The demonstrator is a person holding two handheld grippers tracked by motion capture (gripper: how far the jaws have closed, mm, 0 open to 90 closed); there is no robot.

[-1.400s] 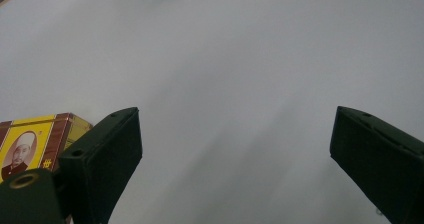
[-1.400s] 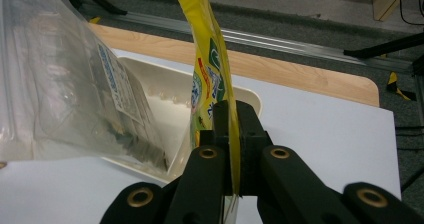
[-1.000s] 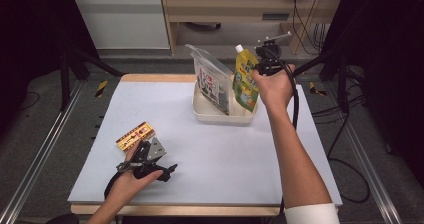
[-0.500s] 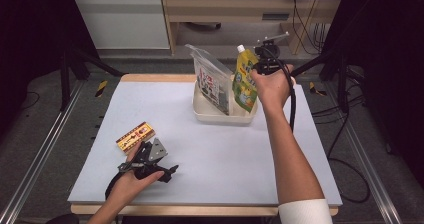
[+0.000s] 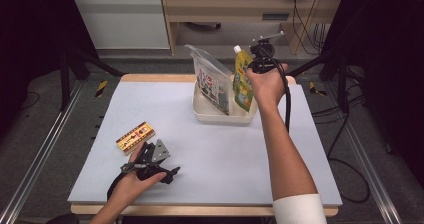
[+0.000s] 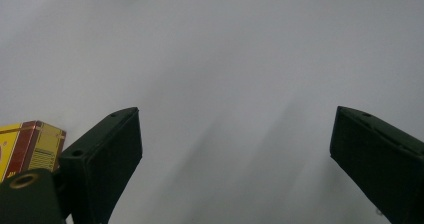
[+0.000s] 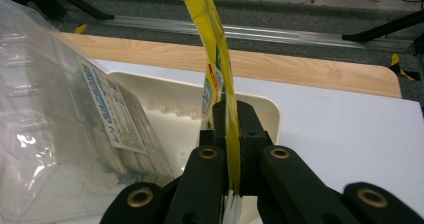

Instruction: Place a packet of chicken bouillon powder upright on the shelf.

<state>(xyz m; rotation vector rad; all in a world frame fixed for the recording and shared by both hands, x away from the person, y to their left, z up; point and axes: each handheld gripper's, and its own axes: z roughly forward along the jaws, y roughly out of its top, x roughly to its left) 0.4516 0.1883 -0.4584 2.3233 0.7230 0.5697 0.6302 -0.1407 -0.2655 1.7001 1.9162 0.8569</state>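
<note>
Right tool is clenched on yellow spout pouch, approx. mid-body, jaws flat on both faces. Pouch stands upright w/ its lower end in white tray at far side of worktop, just beside clear bag which leans in same tray. Step in hand, by judgement: seating pouch in tray. Procedure: keep pouch vertical, lower straight down, avoid pushing clear bag; release only once base rests on tray floor, else pouch may flop over rim. Left tool is released, jaws wide apart, resting low over worktop near yellow-red box; no contact w/ box.
</note>
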